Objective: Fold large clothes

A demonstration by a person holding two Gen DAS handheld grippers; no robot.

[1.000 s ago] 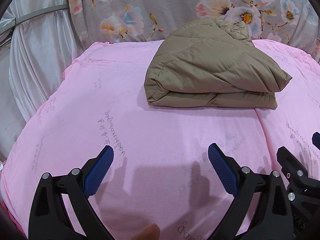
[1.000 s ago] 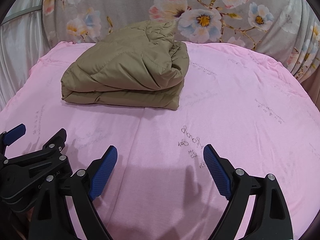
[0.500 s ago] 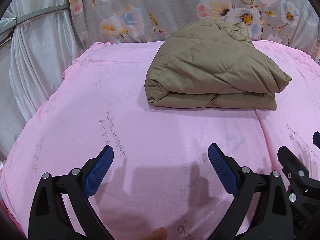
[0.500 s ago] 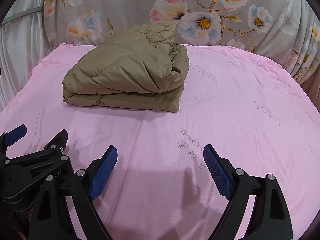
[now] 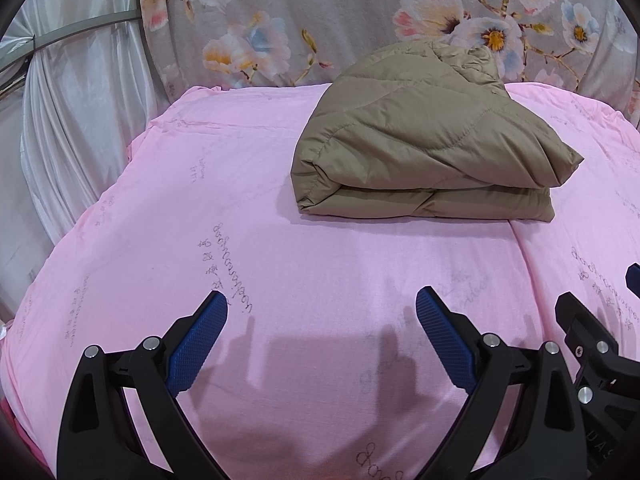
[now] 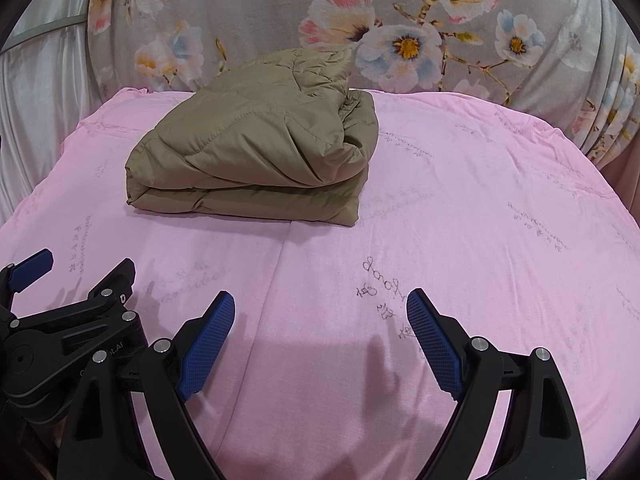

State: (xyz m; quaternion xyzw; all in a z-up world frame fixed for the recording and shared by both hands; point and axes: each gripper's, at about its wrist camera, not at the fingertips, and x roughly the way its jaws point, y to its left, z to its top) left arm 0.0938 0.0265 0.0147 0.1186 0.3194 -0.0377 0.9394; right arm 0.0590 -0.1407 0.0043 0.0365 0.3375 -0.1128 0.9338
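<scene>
A tan quilted puffer jacket (image 5: 420,144) lies folded into a thick bundle on the pink sheet (image 5: 200,200), toward the far side of the bed. It also shows in the right wrist view as the jacket (image 6: 260,148), left of centre. My left gripper (image 5: 322,304) hovers open over bare sheet, well short of the jacket, nothing between its blue pads. My right gripper (image 6: 320,304) is open too and holds nothing, likewise short of the bundle. Both grippers sit side by side; each shows at the edge of the other's view.
A grey blanket with large flowers (image 6: 400,36) hangs behind the bed. White curtains (image 5: 72,112) drop past the bed's left edge. The pink sheet (image 6: 500,200) stretches right of the jacket, with faint printed writing.
</scene>
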